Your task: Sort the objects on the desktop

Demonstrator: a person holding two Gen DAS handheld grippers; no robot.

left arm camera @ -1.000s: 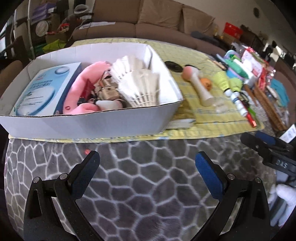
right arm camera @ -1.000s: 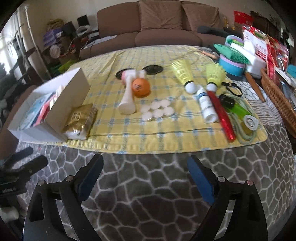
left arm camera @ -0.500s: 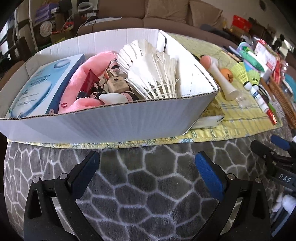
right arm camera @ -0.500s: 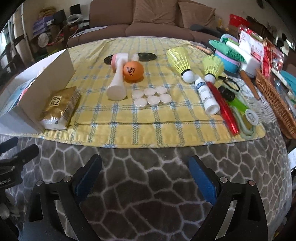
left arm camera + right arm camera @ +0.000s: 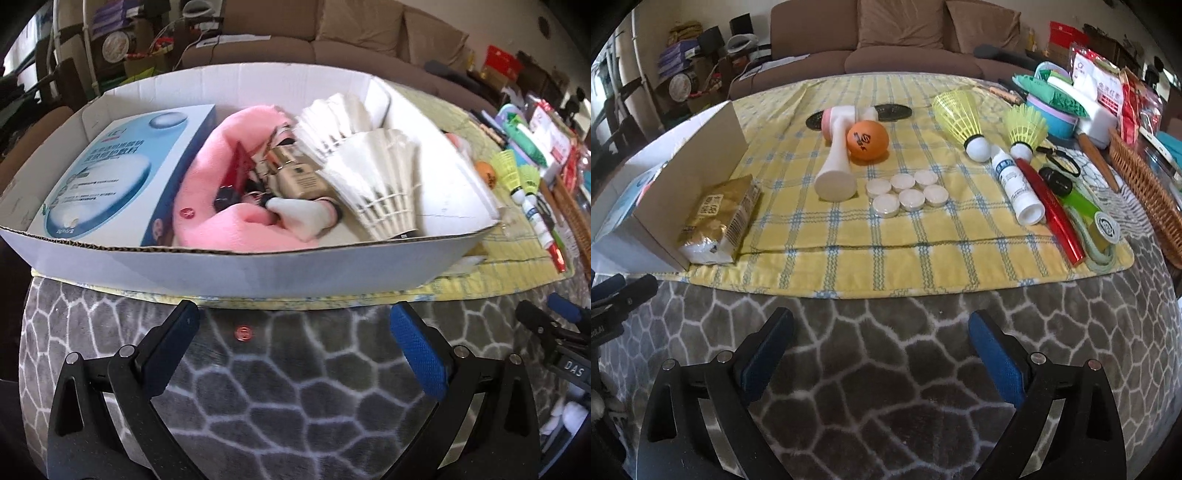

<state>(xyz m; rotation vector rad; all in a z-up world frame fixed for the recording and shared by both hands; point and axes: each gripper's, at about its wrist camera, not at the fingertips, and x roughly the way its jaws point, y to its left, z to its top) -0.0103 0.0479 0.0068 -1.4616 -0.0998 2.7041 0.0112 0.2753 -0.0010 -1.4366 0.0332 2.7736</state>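
Hovering low over grey rug: left gripper wide, facing box; right gripper wide, empty.

A brown sofa with cushions stands behind the counter, which wears a grey, white-veined fleece cover. Cluttered boxes fill the left corner. Daylight brightens the pale wall.

Your left gripper is spread wide, empty, just short of the white box; at 1 o'clock inside lie white shuttlecocks.
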